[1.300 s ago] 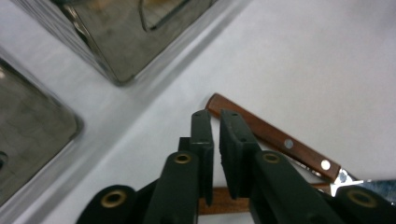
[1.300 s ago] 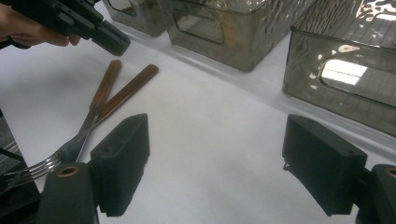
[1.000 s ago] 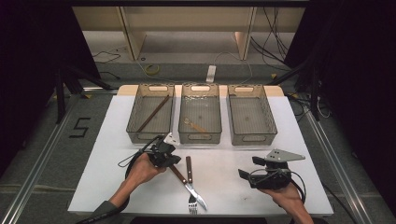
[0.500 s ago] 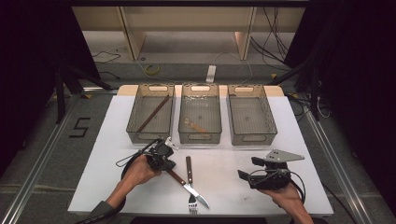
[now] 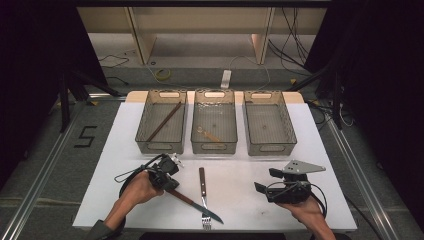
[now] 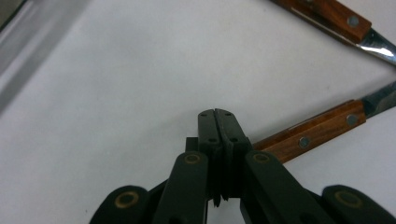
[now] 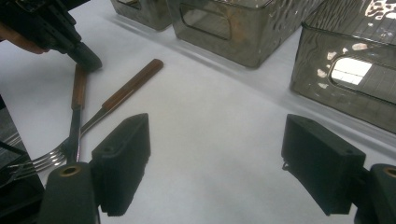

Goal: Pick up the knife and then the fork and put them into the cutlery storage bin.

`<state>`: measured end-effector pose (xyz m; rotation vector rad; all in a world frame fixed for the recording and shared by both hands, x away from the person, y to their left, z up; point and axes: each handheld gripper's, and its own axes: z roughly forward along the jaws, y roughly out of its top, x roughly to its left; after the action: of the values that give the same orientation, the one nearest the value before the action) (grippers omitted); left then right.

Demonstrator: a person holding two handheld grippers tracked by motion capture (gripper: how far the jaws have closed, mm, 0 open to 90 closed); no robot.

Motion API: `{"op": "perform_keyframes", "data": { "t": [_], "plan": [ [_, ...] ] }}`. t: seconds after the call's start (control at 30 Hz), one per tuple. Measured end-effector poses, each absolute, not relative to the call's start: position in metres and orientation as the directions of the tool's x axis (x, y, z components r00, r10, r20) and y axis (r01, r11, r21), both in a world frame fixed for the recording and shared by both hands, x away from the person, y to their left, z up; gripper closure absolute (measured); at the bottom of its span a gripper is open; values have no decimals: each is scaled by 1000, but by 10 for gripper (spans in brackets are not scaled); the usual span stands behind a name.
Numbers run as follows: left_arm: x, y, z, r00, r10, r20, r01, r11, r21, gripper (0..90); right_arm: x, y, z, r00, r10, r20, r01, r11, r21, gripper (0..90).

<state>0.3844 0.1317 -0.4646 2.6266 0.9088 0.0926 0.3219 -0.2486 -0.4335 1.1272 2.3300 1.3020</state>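
1. The knife [image 5: 192, 201] lies on the white counter [image 5: 235, 160], wooden handle toward 10 o'clock, blade tip toward 4 o'clock in the high view.
2. The fork [image 5: 203, 195] lies just beside it, handle toward 12 o'clock, tines at 6 o'clock; the knife blade crosses it near the tines.
3. The left tool [image 5: 167, 176] sits at the butt end of the knife handle. In the left gripper view, its jaws are pressed together with no gap, and the handle [image 6: 310, 136] emerges from behind them at 3 o'clock. Whether the jaw tips touch the handle cannot be told.
4. The right tool [image 5: 262, 187] rests at 3 o'clock of the fork, well apart from it. Its jaws are spread wide and hold nothing.
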Motion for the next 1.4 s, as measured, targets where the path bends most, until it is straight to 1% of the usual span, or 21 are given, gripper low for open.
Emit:
{"op": "perform_keyframes", "data": {
  "t": [0.03,0.2,0.37,0.4,0.8,0.9,0.97,1.03,1.13,1.23,1.27,1.3,1.37,1.4],
  "plan": [
    [382,133,-464,794,605,-54,585,-737,340,886,322,-248,-433,-671,726,149,509,305,805,245],
    [375,134,-464,787,613,-62,596,-732,329,882,322,-249,-433,-675,723,147,507,308,805,246],
    [364,136,-463,790,609,-73,600,-743,297,881,322,-248,-433,-676,722,148,507,311,804,246],
    [362,136,-463,788,612,-74,602,-739,303,882,322,-248,-433,-678,721,147,506,311,804,246],
    [354,137,-462,800,592,-94,593,-760,265,876,322,-246,-433,-680,717,150,509,315,801,247],
    [355,139,-458,803,587,-100,589,-760,273,805,322,-246,-433,-681,716,152,509,314,802,247],
    [356,139,-455,801,589,-107,592,-754,285,698,322,-246,-433,-681,716,153,508,311,803,247],
    [356,141,-447,814,570,-111,572,-756,317,581,322,-247,-433,-680,717,152,507,311,804,247],
    [353,142,-442,831,545,-114,551,-774,311,433,322,-246,-433,-684,714,150,504,314,805,246],
    [350,141,-444,841,528,-120,538,-790,295,359,322,-246,-433,-685,713,151,505,315,804,246],
    [348,139,-446,849,515,-115,526,-803,280,359,322,-246,-433,-685,713,151,505,315,804,246],
    [345,134,-450,863,497,-91,502,-826,256,323,322,-246,-433,-684,713,151,505,314,804,246],
    [343,133,-452,868,490,-81,494,-834,245,315,322,-246,-433,-685,713,151,504,314,805,247],
    [342,131,-453,878,473,-79,477,-846,236,299,322,-246,-433,-685,713,151,503,313,805,246]
  ]
}}
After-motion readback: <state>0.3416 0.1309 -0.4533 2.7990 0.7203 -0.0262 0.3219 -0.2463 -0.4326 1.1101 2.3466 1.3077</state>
